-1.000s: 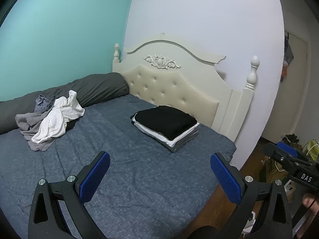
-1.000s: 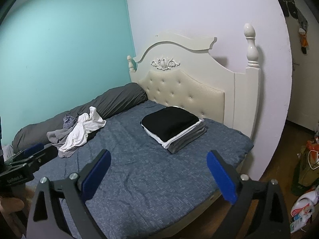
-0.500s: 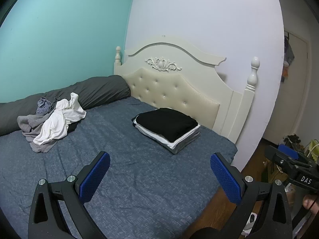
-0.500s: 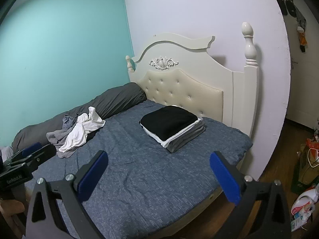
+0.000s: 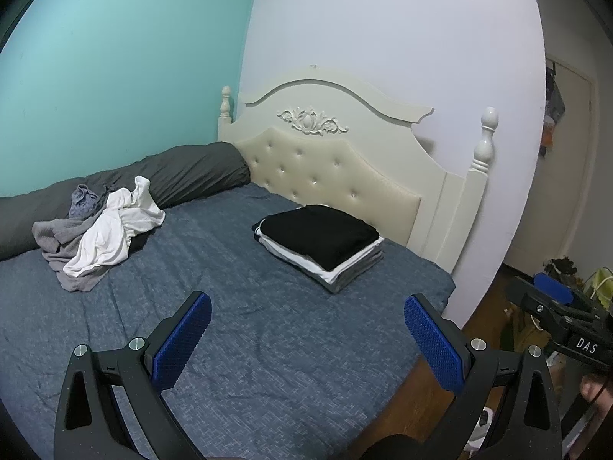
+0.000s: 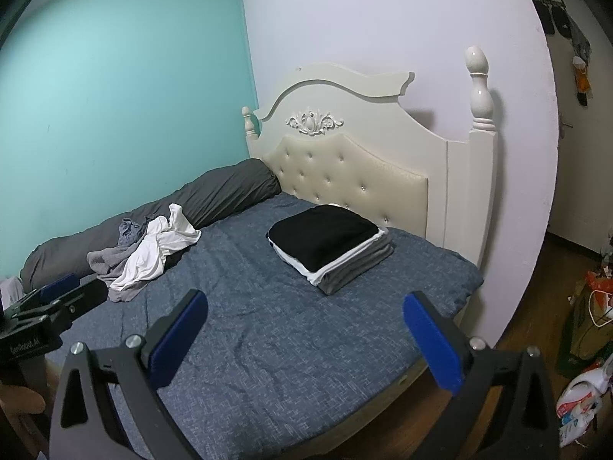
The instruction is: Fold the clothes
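Both grippers are spread wide and hold nothing, above the near part of the bed (image 5: pixel 268 345). In the left view the left gripper (image 5: pixel 306 341) fills the lower frame, and the right gripper (image 5: pixel 551 306) juts in at lower right. In the right view the right gripper (image 6: pixel 304 339) fills the lower frame, and the left gripper (image 6: pixel 53 299) enters at lower left; only this view shows a bottle (image 6: pixel 582 391) on the floor at lower right. The stack (image 5: pixel 320 245) of folded clothes lies mid-frame before the headboard (image 5: pixel 329 176), its long axis running from upper left to lower right. The unfolded pile (image 5: pixel 103 234) lies at centre left against the grey roll (image 5: pixel 184 172).
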